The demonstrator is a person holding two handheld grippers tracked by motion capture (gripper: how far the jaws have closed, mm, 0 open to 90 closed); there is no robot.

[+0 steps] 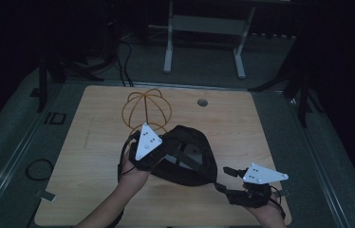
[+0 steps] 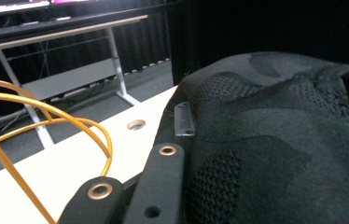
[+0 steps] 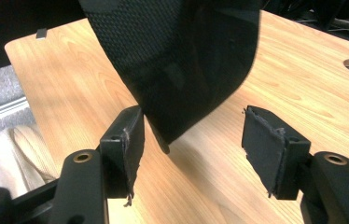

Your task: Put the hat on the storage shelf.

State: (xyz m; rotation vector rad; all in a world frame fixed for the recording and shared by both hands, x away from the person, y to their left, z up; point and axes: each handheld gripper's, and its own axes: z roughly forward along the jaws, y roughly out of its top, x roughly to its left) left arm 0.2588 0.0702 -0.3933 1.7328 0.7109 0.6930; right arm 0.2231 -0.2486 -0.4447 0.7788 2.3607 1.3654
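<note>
The left gripper (image 1: 159,154) sat at the near-left rim of the black cap (image 1: 187,159), its jaws clamped on the cap's fabric edge. In the left gripper view the black jaws ran alongside the mesh and camouflage-patterned cloth (image 2: 275,140), pressed against it. The person's left hand (image 1: 133,173) carried this gripper from below.

The right gripper (image 1: 228,172) lay to the near right of the cap, carried by the right hand (image 1: 263,209). Its jaws stood apart at a moderate width. In the right gripper view the curved brim of the cap (image 3: 186,74) hung down between the two padded jaws; the left pad (image 3: 133,140) was just beside the brim's tip, and the right pad (image 3: 266,149) stood apart from it. Neither pad pressed on the brim.

The cap rested at the middle of the wooden table (image 1: 90,156), its open underside turned up toward the high view. Just beyond the cap, on the far-left side, stood a gold wire frame (image 1: 146,111) of curved hoops. A round cable hole (image 1: 202,102) lay in the tabletop to the far right of the frame. A white-legged desk (image 1: 204,28) stood on the floor beyond the table.
</note>
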